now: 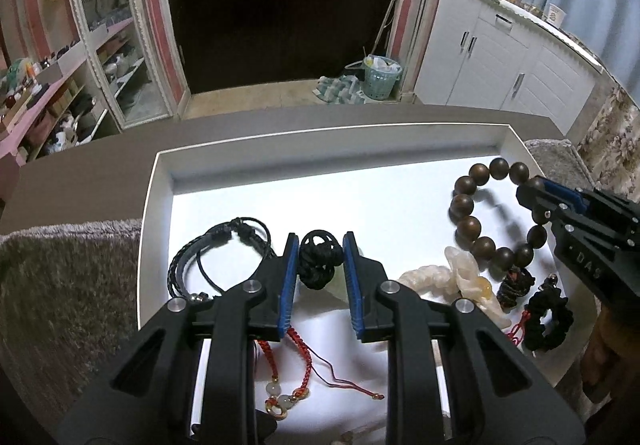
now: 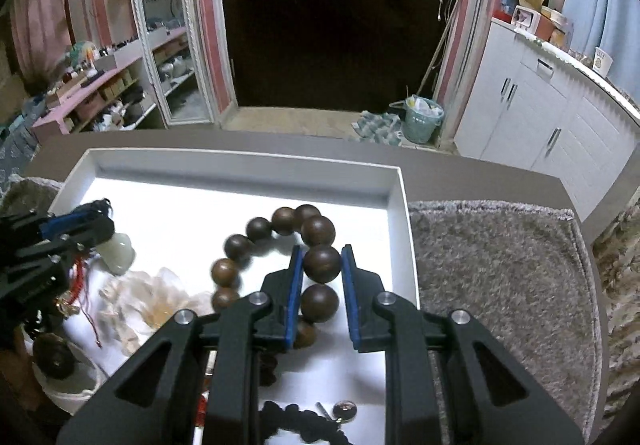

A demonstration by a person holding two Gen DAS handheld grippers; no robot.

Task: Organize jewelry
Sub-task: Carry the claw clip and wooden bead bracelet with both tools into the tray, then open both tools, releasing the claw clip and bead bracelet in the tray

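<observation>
Black knotted cord sits gripped between the left gripper jaws. Right gripper jaws clamp one bead of the wooden bead bracelet above the white tray.

Left claw: jaws closed on black knotted cord. Right claw: jaws clamped on one wooden bead.

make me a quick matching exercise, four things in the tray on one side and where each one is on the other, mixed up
Things:
1. wooden bead bracelet
2. black knotted cord
3. black leather bracelets
4. red cord bracelet

Places:
A. far left of the white tray
B. between the left hand-held gripper fingers
C. under the left hand-held gripper
D. between the right hand-held gripper fingers

Pairs: 1-D, 2-B, 3-A, 4-C
</observation>
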